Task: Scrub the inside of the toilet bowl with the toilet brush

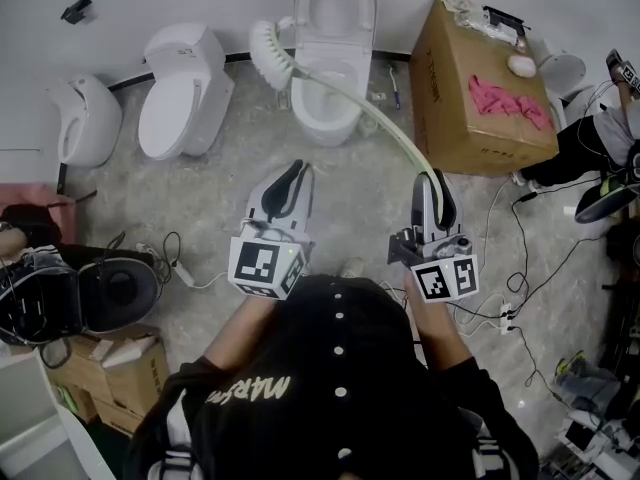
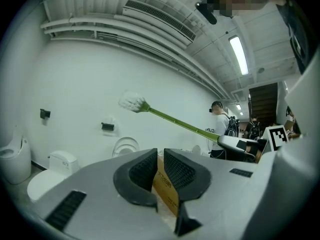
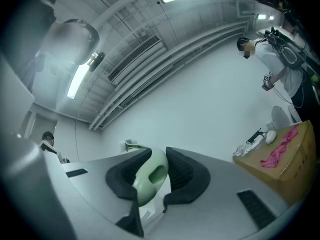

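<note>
Toilet brush (image 1: 272, 54) handle clamped tight in the right gripper (image 1: 435, 180); left gripper (image 1: 297, 168) pinched nearly closed, idle. Bristles up at eleven o'clock, toilet bowl (image 1: 330, 136) at twelve: swing across, dip inside, keep firm.

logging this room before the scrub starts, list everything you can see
toilet brush: 1, white head and green handle, raised above the open toilet
open toilet: 1, white, centre by the wall
closed toilet: 1, white, left of it
white fixture: 1, far left
cardboard box: 1, brown, right of the open toilet
cloth: 1, pink, on the box
smaller boxes: a few, brown, floor at lower left
left gripper: 1, grey, shut on a thin brown card
right gripper: 1, grey, shut on the brush handle
</note>
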`<state>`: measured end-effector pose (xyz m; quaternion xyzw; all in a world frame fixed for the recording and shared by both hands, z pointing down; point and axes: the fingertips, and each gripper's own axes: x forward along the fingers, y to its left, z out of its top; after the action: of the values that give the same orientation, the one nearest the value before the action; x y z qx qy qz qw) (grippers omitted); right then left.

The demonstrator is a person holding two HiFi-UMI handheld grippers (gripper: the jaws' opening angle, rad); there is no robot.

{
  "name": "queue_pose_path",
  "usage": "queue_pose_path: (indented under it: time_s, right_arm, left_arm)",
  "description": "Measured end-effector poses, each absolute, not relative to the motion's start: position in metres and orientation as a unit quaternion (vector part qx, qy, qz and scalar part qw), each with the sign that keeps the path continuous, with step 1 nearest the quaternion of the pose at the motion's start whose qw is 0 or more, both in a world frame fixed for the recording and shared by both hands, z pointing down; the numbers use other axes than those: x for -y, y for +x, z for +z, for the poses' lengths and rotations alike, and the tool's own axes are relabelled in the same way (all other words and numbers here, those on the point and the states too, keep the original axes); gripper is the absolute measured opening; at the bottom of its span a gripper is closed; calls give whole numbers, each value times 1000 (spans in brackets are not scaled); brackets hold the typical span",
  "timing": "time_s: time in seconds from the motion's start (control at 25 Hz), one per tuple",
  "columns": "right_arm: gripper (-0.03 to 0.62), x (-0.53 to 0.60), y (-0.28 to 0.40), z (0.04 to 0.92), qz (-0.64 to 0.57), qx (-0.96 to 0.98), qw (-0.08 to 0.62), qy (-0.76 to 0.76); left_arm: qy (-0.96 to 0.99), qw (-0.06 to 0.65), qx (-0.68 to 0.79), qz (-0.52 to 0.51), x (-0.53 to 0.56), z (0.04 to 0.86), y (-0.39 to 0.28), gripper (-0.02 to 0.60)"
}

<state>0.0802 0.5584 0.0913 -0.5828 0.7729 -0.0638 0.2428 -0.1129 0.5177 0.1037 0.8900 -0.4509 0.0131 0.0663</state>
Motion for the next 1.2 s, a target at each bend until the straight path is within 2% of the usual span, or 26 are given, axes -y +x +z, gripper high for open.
queue_pose_path:
  time_s: [0.64,1.2]
  right_arm:
    - [86,-538,145,116,-88,-780,232,-574]
    - [86,-430,149,122,-83,-776,214,-588]
  left_arm:
    - [874,73,480,21,-511,116,-63,57]
    - [880,81,468,20,-391,126,-59,57]
